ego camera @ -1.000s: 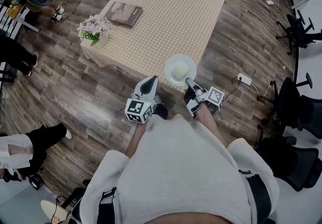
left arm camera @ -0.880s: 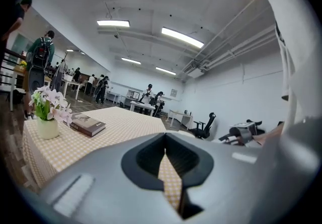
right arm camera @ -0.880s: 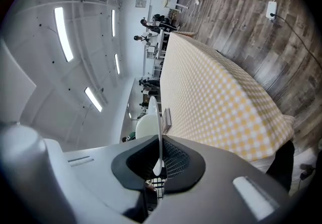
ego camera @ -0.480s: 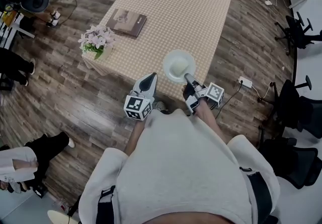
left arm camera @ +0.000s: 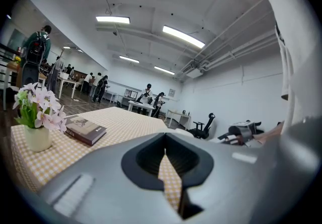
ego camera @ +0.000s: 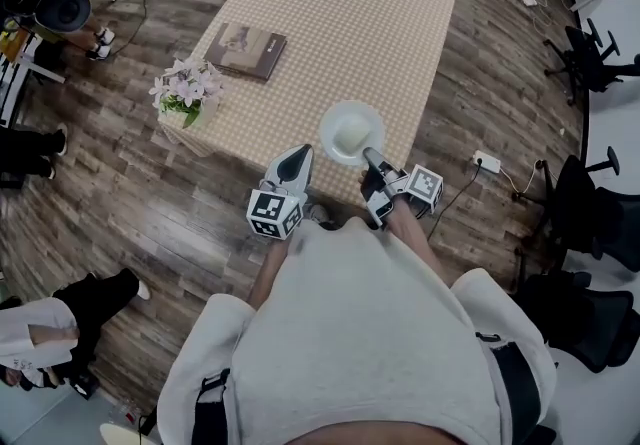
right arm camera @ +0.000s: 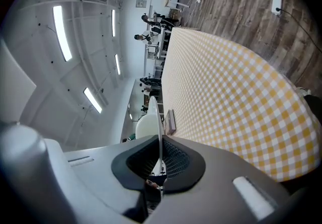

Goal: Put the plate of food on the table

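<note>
On wood flooring [ego camera: 150,203] stands a checkered table [ego camera: 340,23].

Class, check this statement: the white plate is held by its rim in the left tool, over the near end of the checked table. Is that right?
One thing is wrong: the right tool holds the plate, not the left tool. The head view shows this, and the right gripper view shows the rim pinched between its jaws. The rest stands: the plate is over the near end of the checked table.
</note>
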`<state>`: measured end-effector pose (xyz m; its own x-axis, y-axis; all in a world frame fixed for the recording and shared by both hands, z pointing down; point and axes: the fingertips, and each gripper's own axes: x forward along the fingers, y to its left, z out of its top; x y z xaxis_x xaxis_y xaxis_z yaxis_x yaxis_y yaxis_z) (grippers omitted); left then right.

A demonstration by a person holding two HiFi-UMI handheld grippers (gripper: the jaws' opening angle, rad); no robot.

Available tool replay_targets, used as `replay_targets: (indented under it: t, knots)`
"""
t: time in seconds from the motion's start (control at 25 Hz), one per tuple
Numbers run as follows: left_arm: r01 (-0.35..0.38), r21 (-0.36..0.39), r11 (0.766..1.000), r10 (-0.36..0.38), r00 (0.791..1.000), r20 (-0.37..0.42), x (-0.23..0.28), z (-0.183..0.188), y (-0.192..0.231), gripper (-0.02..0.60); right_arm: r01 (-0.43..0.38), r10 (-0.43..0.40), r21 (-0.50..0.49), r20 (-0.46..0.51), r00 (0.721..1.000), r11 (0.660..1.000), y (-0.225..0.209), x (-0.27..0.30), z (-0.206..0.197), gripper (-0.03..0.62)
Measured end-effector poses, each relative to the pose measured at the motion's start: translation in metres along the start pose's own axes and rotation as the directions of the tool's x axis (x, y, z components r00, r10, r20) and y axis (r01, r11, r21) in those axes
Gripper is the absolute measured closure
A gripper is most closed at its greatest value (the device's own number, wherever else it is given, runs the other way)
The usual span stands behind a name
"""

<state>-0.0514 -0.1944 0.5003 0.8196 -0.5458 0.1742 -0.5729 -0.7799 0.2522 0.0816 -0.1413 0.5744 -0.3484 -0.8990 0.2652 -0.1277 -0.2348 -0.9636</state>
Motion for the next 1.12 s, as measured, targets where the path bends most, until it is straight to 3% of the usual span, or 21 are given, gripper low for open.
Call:
replay_targets:
  t: [0.72,1.12]
  knots:
    - [-0.169,-0.003,0.986,0.169,0.985,0.028,0.061,0.004,-0.032,0.573,-0.067,0.061,-0.031,-0.162,0.985,0.997,0.009,0.012,0.085,0.585]
    - [-0.219,-0.022,0.975,0.220,0.976,0.005,0.057,-0.003,-0.026,0.573,-0.034,0.032,-0.008,-0.196,0.980,0.999,-0.006,0.019,0.085,0.585]
